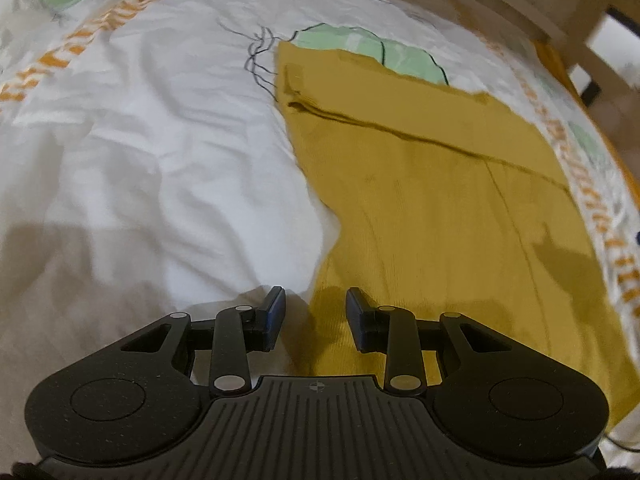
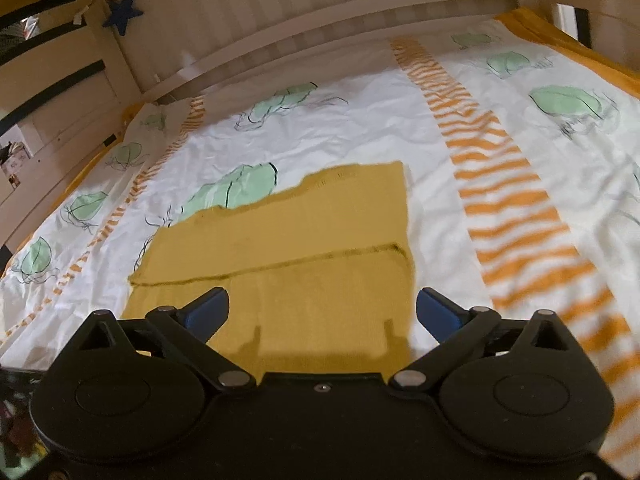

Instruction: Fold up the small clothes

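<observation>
A mustard-yellow garment [image 1: 432, 200] lies flat on a white bedsheet [image 1: 160, 140], folded over with a seam line across it. My left gripper [image 1: 316, 312] is open and empty, hovering over the garment's near left edge. In the right wrist view the same garment [image 2: 304, 248] lies ahead. My right gripper [image 2: 322, 312] is wide open and empty, just above the garment's near edge.
The bedsheet [image 2: 360, 120] has green leaf prints and orange striped bands [image 2: 492, 160]. A wooden bed frame [image 2: 280, 32] runs along the far side, with a blue star [image 2: 122, 12] hanging on it. A wooden rail [image 1: 520, 4] borders the bed in the left wrist view.
</observation>
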### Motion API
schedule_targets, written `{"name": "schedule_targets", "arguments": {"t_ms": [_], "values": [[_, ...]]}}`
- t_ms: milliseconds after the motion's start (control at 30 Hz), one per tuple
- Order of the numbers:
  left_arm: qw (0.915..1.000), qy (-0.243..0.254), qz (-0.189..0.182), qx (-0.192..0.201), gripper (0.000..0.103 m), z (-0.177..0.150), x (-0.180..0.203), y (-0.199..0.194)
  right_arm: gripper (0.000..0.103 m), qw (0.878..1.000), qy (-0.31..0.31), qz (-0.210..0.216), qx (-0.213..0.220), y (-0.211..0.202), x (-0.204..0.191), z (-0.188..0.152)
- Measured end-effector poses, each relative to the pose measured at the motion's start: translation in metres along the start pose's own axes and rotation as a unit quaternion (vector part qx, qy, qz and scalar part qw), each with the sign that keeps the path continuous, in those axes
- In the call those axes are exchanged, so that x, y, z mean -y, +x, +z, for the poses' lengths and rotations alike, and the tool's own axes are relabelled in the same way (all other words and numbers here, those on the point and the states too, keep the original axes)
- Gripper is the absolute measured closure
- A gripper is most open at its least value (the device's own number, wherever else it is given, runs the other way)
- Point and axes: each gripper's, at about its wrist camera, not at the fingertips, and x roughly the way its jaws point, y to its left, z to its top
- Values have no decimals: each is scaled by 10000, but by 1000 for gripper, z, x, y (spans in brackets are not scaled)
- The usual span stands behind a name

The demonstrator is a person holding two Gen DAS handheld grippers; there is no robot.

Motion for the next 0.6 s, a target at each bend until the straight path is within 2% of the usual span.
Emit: {"name": "schedule_targets", "arguments": {"t_ms": [67,233,300,367,433,600], "values": [[9998,179,60,1,71,-3,5,2,1,9999,97,-16,23,-8,4,-10],[9997,232,91,89,73,-10,11,3,1,9994,341,-86,-18,-11,14,-31],[9997,211,79,129,82,-13,11,3,1,9992,361,-146,-101,-7,17,-34],[9998,77,40,194,97,-15,9,0,1,9993,346,-140,-100,-5,18,-34],[9994,-127,21,330,98,-19,6,-4,1,9993,354,-127,-72,-5,18,-34],[9941,-507,336,893,98,-32,1,-26,1,9992,394,-111,-29,-7,19,-37]]}}
